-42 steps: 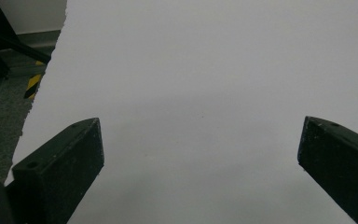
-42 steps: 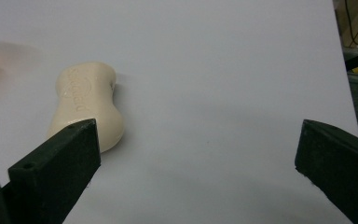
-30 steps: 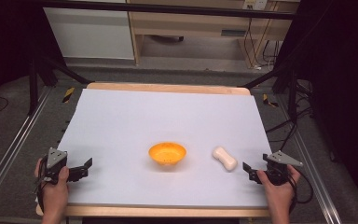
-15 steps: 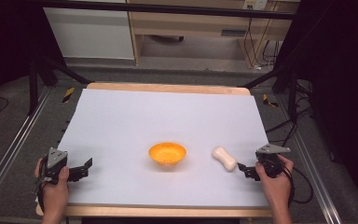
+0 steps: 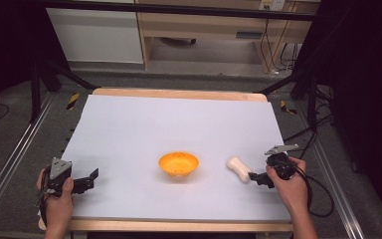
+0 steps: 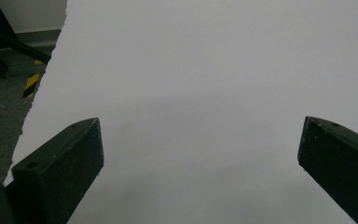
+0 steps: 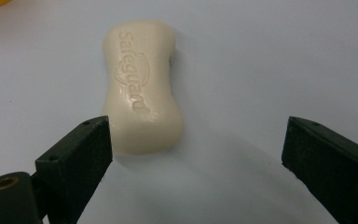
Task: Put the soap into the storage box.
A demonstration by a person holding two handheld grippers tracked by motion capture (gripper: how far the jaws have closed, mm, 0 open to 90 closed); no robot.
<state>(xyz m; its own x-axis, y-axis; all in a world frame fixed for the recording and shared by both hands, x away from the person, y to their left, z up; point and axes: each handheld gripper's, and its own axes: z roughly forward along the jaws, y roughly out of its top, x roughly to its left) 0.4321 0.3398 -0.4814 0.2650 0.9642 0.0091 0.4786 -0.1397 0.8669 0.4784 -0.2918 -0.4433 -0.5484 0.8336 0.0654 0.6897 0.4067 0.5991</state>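
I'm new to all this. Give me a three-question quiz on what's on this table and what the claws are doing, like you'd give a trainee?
1. True or false: the right claw is clamped on the soap bar.
2. What lies nearest the right claw? A) the orange bowl B) the soap bar C) a cup
3. Fill in: between the jaws of the left claw lies nothing but the bare white ____.

Key:
1. False. Its jaws stand open; the bar's near end lies just ahead, beside the left jaw as the right gripper view shows it.
2. B
3. table surface
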